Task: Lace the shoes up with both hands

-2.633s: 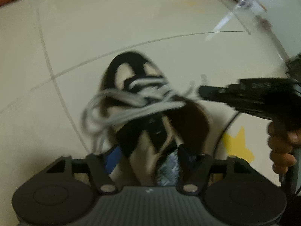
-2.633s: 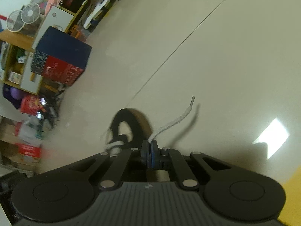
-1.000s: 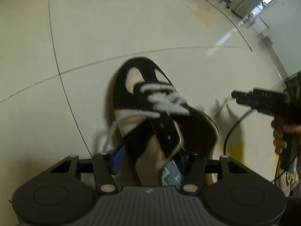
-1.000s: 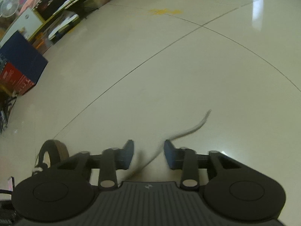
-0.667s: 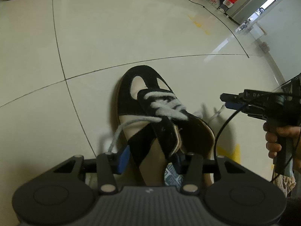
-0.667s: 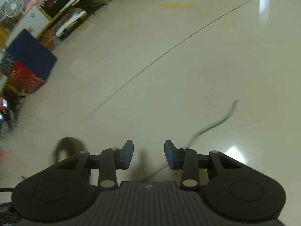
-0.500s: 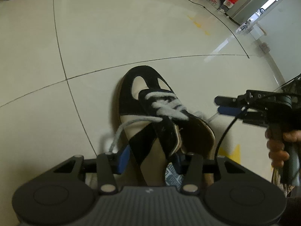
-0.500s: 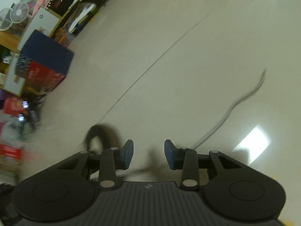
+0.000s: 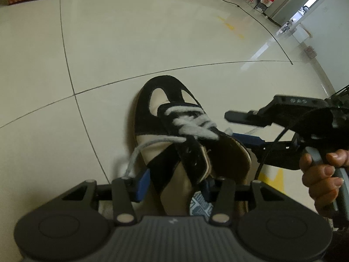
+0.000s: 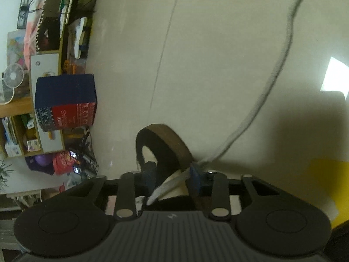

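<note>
right gripper (image 10: 172, 180): fingers apart | shoe (image 10: 163, 146) toe between them | shoelace (image 10: 272, 80) trails across floor (image 10: 218, 43)

one shoe (image 9: 172, 131), one lace (image 9: 192, 124), apparently, two grippers (image 9: 174, 183).

Shoe (image 9: 174, 135) heel hidden under left gripper (image 9: 174, 185); lace (image 10: 281, 69) far end cut off by top edge, blurred; shelf clutter (image 10: 43, 43) unreadable.
</note>
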Demonstrator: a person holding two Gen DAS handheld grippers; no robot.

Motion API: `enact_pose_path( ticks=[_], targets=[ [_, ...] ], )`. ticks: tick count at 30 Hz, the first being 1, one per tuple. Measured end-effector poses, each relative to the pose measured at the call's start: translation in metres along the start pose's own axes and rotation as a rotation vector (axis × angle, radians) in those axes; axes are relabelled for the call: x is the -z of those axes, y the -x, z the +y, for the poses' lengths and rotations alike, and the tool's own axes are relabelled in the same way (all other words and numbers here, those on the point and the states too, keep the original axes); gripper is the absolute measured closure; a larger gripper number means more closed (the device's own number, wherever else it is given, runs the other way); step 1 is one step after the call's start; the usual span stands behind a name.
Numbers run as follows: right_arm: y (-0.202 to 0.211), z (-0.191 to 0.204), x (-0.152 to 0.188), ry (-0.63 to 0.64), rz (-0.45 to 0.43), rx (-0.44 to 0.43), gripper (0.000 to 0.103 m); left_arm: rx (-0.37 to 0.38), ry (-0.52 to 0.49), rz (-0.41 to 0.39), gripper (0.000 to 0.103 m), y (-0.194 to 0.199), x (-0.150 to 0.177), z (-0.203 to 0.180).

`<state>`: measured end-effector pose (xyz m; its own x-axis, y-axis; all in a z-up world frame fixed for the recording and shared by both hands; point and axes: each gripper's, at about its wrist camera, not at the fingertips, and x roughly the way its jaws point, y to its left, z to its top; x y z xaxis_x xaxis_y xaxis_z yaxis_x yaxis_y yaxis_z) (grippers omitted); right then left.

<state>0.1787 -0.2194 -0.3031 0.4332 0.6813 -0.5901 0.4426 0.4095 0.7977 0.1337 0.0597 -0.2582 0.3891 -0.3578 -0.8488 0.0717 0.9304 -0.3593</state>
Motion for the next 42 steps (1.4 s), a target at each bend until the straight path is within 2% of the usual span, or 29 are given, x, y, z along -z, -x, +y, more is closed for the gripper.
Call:
enact_pose_path(
  ticks=[3, 5, 8, 9, 11, 20, 22, 23, 26, 28, 33, 39, 42],
  targets=[
    [-0.002, -0.003, 0.001, -0.012, 0.015, 0.003, 0.092, -0.003, 0.001, -0.001, 0.054, 0.000, 0.000, 0.000],
    [0.000, -0.003, 0.001, -0.019, 0.028, 0.003, 0.092, -0.005, 0.000, -0.001, 0.053, 0.000, 0.000, 0.000],
    [0.003, -0.004, 0.002, -0.055, 0.030, -0.003, 0.085, -0.003, 0.002, 0.000, 0.053, -0.001, -0.001, 0.000],
    [0.004, -0.006, 0.001, -0.070, 0.027, -0.001, 0.073, -0.002, 0.004, 0.000, 0.053, -0.001, -0.001, 0.000],
    [0.007, -0.010, 0.002, -0.106, 0.014, 0.007, 0.058, 0.000, 0.007, 0.000, 0.053, -0.002, -0.001, 0.001],
    [-0.013, -0.015, 0.008, -0.159, 0.073, -0.004, 0.057, 0.008, 0.014, 0.003, 0.053, -0.004, -0.001, 0.002],
    [-0.016, -0.013, 0.008, -0.138, 0.060, -0.014, 0.060, 0.008, 0.015, 0.003, 0.053, -0.004, -0.001, 0.003],
    [-0.014, -0.011, 0.007, -0.118, 0.048, -0.026, 0.075, 0.008, 0.015, 0.002, 0.053, -0.004, -0.001, 0.002],
    [-0.007, 0.002, 0.004, -0.023, -0.001, 0.009, 0.101, 0.007, 0.013, 0.000, 0.053, -0.004, -0.001, 0.002],
    [0.000, 0.011, 0.001, 0.061, -0.031, 0.077, 0.101, 0.006, 0.015, 0.003, 0.052, -0.005, -0.002, 0.002],
    [0.015, 0.017, 0.002, 0.167, -0.071, 0.148, 0.101, 0.002, 0.008, 0.005, 0.051, -0.005, -0.002, 0.000],
    [0.025, -0.005, -0.008, 0.060, -0.074, 0.134, 0.095, 0.006, 0.014, 0.005, 0.052, -0.001, -0.003, 0.006],
    [0.030, -0.015, -0.012, 0.007, -0.076, 0.127, 0.093, 0.036, 0.024, 0.002, 0.053, 0.004, -0.004, 0.011]
  ],
)
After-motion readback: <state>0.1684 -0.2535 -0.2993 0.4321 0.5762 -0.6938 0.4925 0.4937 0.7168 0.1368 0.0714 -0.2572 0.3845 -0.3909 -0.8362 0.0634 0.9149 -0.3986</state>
